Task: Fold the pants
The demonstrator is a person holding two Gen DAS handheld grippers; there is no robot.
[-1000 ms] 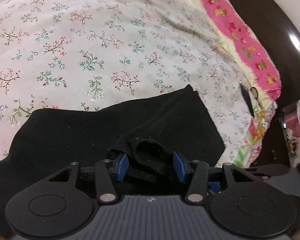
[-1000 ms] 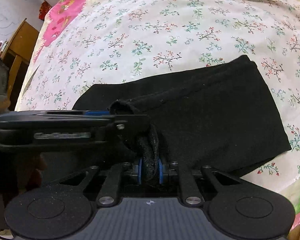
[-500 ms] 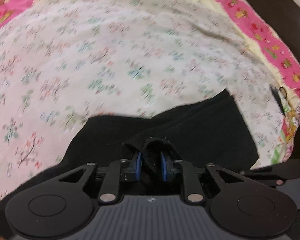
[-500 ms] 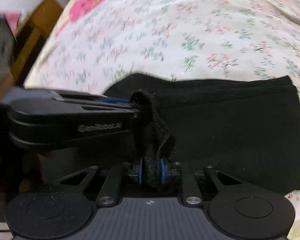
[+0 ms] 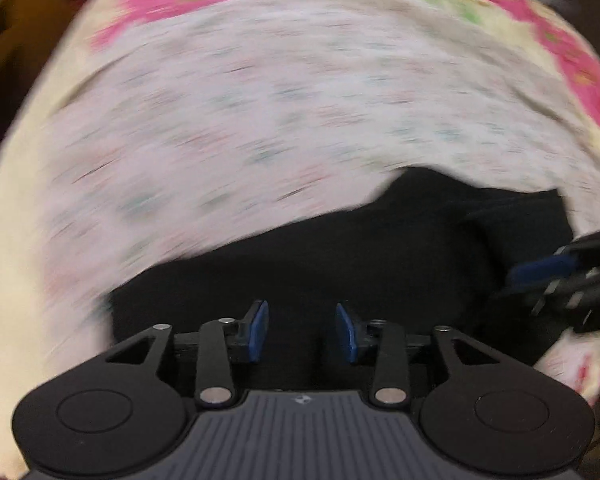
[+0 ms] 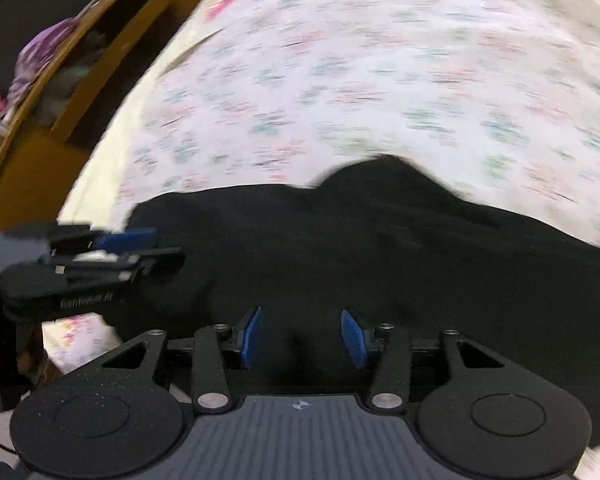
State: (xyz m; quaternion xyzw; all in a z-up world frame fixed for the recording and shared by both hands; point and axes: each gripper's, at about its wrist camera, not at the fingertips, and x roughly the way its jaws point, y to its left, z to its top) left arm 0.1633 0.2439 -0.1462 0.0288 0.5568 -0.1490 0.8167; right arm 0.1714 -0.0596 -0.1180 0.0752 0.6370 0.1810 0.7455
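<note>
Matt black cloth pants [image 6: 380,264] lie on a bed [image 6: 380,80] covered in soft floral-print cotton; the right gripper [image 6: 302,338] shows matt black plastic, blue rubbery pads [image 6: 250,338] and shiny metal pins; beside it, varnished wooden shelving [image 6: 100,60].

A bed [image 5: 260,120] carries everything, spread with a white floral sheet [image 6: 380,80] bordered in pink and yellow. Black pants [image 6: 380,260] lie flat on the sheet near its front edge.
</note>
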